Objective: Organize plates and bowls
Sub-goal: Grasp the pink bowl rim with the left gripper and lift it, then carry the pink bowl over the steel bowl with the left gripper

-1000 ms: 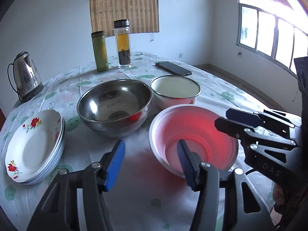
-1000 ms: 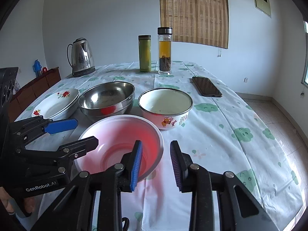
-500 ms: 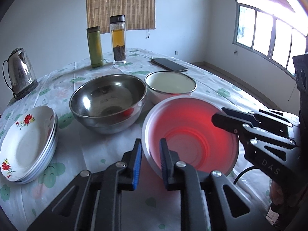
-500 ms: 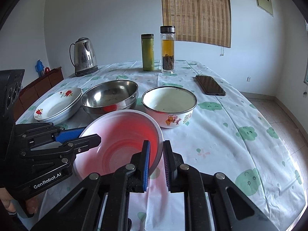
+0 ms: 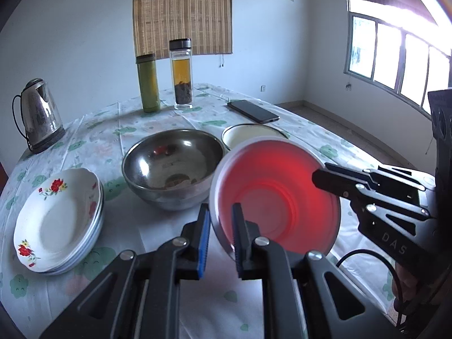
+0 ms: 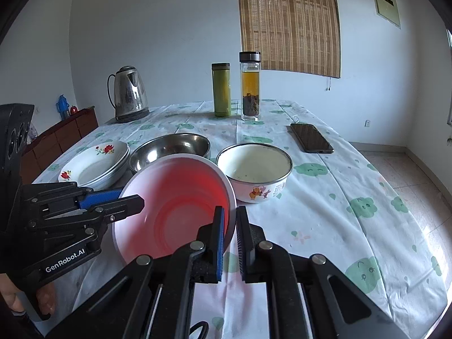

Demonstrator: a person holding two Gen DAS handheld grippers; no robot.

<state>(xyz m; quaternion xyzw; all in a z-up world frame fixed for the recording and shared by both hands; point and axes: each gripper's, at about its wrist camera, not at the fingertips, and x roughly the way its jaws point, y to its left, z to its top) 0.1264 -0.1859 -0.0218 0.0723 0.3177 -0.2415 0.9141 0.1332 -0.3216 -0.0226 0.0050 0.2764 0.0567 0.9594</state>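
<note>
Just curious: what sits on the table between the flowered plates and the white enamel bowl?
The steel bowl sits between the flowered plates and the enamel bowl, clearest in the right wrist view.

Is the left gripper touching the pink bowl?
Touching. In the left wrist view the left gripper has its blue pads clamped on the rim of the pink bowl.

The left gripper (image 5: 220,233) has just closed its blue-padded jaws on the near-left rim of the red bowl (image 5: 278,197), pointing forward and downward. The right gripper (image 6: 230,237) has likewise just clamped the opposite rim. A hand (image 6: 42,301) grips the left handle, seemingly firmly.
</note>
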